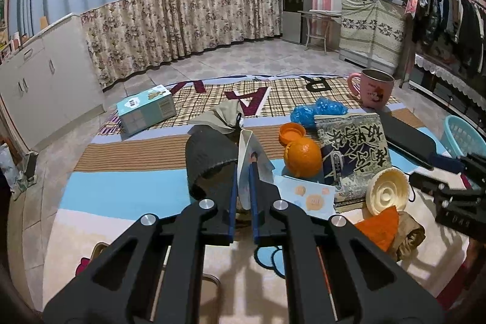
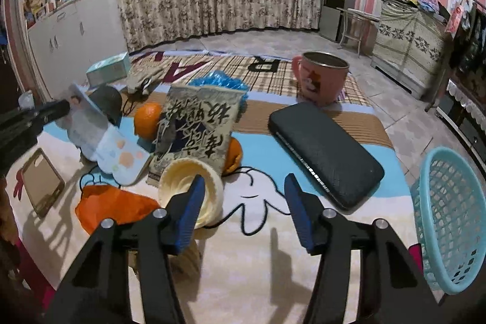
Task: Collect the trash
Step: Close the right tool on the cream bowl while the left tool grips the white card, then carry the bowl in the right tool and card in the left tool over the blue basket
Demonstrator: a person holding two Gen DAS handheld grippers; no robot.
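My left gripper (image 1: 243, 172) is shut on a white and pale blue paper wrapper (image 1: 247, 151), which hangs from it just above the rug; the right wrist view shows the same wrapper (image 2: 91, 123) at the left. My right gripper (image 2: 245, 181) stands open over bare rug with nothing between its fingers. A cream plastic lid (image 2: 188, 181) lies just behind its left finger, beside an orange wrapper (image 2: 112, 205). A printed snack bag (image 2: 197, 123), an orange (image 2: 147, 119) and a blue plastic bag (image 2: 224, 81) lie further back.
A turquoise basket (image 2: 449, 220) stands at the right edge of the rug. A black case (image 2: 325, 151), a pink mug (image 2: 322, 78), a tissue box (image 1: 145, 111), a black cap (image 1: 209, 160) and a phone (image 2: 42, 181) also lie on the rugs. Tiled floor surrounds them.
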